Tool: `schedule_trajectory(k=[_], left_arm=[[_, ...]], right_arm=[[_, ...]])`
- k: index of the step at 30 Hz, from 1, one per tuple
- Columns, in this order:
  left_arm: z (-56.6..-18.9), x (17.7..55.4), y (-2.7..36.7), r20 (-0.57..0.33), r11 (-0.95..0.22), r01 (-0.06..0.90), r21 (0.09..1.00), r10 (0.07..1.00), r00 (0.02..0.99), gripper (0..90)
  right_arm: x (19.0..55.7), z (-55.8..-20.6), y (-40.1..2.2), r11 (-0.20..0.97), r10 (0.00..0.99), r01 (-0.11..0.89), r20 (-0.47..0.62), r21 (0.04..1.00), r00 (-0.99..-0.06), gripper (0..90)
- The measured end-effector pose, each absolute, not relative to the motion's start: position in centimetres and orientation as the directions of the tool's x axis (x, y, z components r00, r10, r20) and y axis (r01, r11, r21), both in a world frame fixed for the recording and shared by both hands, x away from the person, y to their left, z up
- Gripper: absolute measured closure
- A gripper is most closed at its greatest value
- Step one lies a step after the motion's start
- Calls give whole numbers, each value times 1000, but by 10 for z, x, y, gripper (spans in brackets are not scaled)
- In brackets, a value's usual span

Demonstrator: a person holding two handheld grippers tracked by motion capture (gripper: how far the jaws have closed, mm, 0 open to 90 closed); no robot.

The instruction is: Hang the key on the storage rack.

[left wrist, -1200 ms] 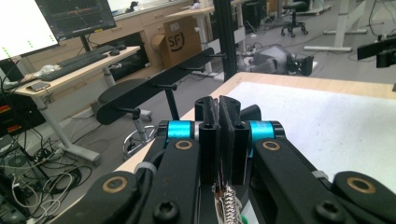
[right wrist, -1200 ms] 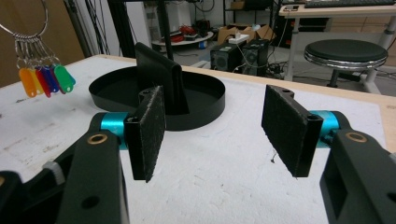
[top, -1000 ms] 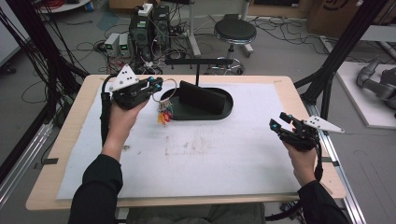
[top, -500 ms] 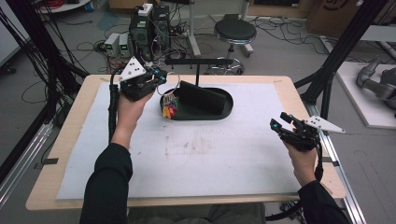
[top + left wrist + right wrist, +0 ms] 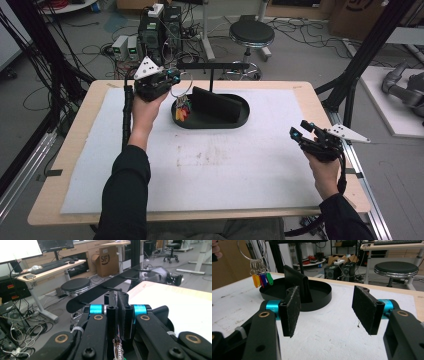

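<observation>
Step in hand, by the look of it: carrying the key ring (image 5: 181,86) toward the black rack (image 5: 212,65) that stands behind the black tray (image 5: 235,120).

Left hand-held gripper (image 5: 172,78): jaws closed tight on the key ring, raised above the desk (image 5: 250,165) at the tray's near-left edge. Ring hanging just below and beside the jaw tips, coloured tags (image 5: 183,112) dangling over the tray rim. In the left gripper view, rack bar with its pegs (image 5: 100,293) directly ahead of the closed jaws.

Right hand-held gripper (image 5: 306,131): jaws wide apart, nothing between the pads (image 5: 290,310), held off to the side, well apart from the tray.

Next move, probably: lift and align the ring's open loop with one peg, slide on, then release. Calls for a steady approach; dangling tags likely to swing.
</observation>
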State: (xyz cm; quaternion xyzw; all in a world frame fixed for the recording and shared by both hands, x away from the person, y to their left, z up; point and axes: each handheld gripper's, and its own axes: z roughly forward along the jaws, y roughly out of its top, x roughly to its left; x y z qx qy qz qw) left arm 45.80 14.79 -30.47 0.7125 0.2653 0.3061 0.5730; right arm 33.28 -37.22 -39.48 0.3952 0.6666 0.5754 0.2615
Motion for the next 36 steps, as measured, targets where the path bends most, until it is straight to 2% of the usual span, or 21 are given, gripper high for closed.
schedule_trajectory(k=[22,36], left_arm=[[-320,482,153,51,-127,79,989,783,620,865],[-329,484,144,71,-161,116,980,832,550,858]], right_arm=[[333,-396,-373,27,830,228,105,973,-548,404],[332,-397,-373,29,828,235,108,971,-551,403]])
